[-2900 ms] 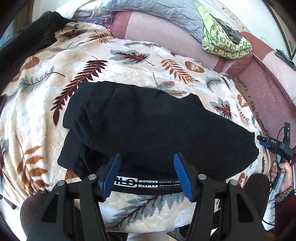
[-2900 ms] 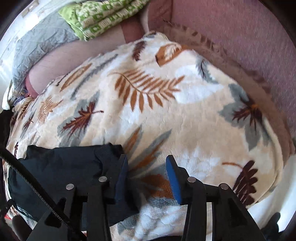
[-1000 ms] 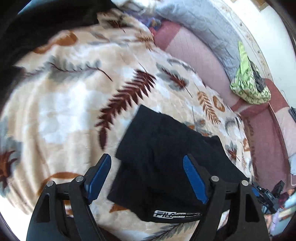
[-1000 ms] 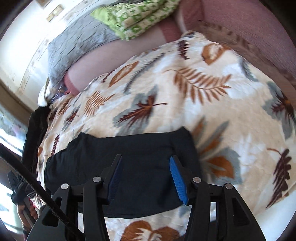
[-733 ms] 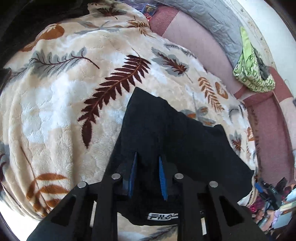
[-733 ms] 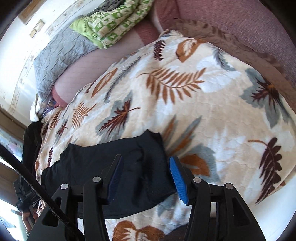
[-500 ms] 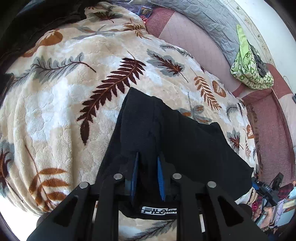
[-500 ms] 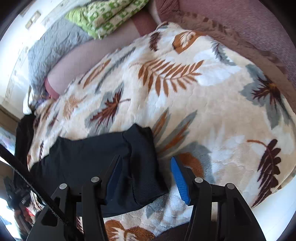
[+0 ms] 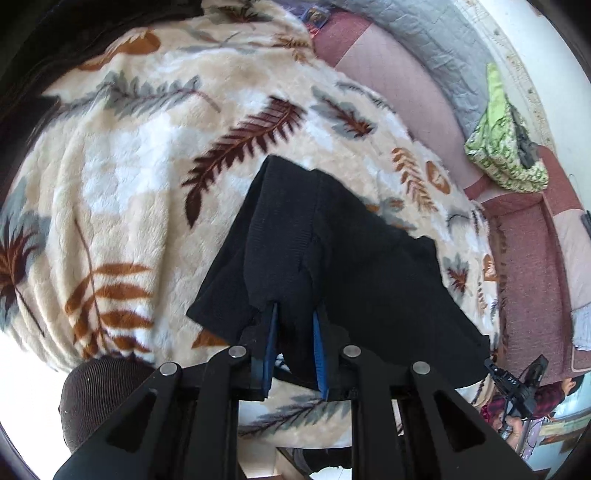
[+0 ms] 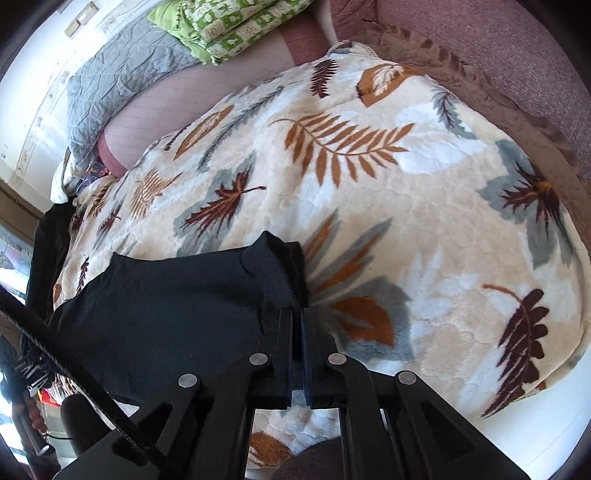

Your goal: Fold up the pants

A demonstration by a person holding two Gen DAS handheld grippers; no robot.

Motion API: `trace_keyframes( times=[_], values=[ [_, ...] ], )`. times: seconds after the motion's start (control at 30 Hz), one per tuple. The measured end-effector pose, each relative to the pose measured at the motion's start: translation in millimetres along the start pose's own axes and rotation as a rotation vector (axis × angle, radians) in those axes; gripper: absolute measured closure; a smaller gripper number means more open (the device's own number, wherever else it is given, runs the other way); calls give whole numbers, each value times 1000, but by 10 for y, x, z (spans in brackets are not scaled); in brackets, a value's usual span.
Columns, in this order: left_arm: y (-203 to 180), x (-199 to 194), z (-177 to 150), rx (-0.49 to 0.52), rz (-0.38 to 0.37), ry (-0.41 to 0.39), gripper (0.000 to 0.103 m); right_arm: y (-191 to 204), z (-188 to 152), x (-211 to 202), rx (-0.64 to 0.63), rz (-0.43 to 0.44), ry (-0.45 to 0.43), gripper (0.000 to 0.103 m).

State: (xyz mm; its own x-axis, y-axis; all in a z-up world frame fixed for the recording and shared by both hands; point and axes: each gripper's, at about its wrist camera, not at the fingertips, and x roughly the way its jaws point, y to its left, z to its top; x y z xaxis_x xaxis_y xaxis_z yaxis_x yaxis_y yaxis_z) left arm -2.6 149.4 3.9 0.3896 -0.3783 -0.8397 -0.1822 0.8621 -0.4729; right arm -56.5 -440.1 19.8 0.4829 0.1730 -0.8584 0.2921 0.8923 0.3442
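Nearest in the left wrist view, the left gripper (image 9: pixel 293 317) has its blue-padded fingers (image 9: pixel 271 339) drawn in on a bunched fold of the black knitted pants (image 9: pixel 354 266), pinching it at the garment's near left edge. In the right wrist view the right gripper (image 10: pixel 296 314) is pressed almost together on the ribbed cuff or hem end of the pants (image 10: pixel 177 302), at the near right corner of the bundle.

The pants lie partly folded near the front edge of the cream plush blanket with brown and grey leaf print (image 9: pixel 122 177), their length running left to right between the two tools. The cloth looks soft, light and limp, with a fine knit texture; it should drape and sag between the grips rather than hold a crease, and layers may slide apart on the fuzzy blanket. Hems and the thicker ribbed edge seem the surest places to hold, taking all layers at once.

Farther back lie a pink quilted mattress cover (image 10: pixel 173 99), a grey quilted pillow (image 10: pixel 122 66) and a folded green-and-white patterned cloth (image 10: pixel 229 22).

No writing on the pants can be read in either view.
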Motion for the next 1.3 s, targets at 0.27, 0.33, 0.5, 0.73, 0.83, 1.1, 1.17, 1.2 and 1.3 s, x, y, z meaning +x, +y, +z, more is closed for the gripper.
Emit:
trace_keyframes(
  times=[0.27,0.33,0.5,0.73,0.83,1.1,1.17,1.2,1.3],
  values=[
    [64,104,-95,14,91,18,65,-48,-72,202,-21,-77,41,99],
    [126,35,-114,4,100,3,60,-27,-73,211,-41,-98,40,98],
    [209,-225,-186,2,102,-61,58,-127,-46,180,-2,-130,32,92],
    [-164,-502,-81,117,42,-210,49,-62,50,-295,59,-94,-141,68],
    [-419,-378,-27,177,-28,-211,44,272,127,-291,4,21,-149,59],
    [-126,388,136,39,-29,-91,40,1443,258,376,-93,353,30,58],
    [-139,371,110,57,-33,-109,40,1825,294,657,-114,427,89,58],
    [-150,372,97,69,-28,-114,40,1991,294,785,-124,455,108,58],
    [-154,381,56,89,-27,-137,40,2455,333,1280,-107,571,202,57]
  ],
)
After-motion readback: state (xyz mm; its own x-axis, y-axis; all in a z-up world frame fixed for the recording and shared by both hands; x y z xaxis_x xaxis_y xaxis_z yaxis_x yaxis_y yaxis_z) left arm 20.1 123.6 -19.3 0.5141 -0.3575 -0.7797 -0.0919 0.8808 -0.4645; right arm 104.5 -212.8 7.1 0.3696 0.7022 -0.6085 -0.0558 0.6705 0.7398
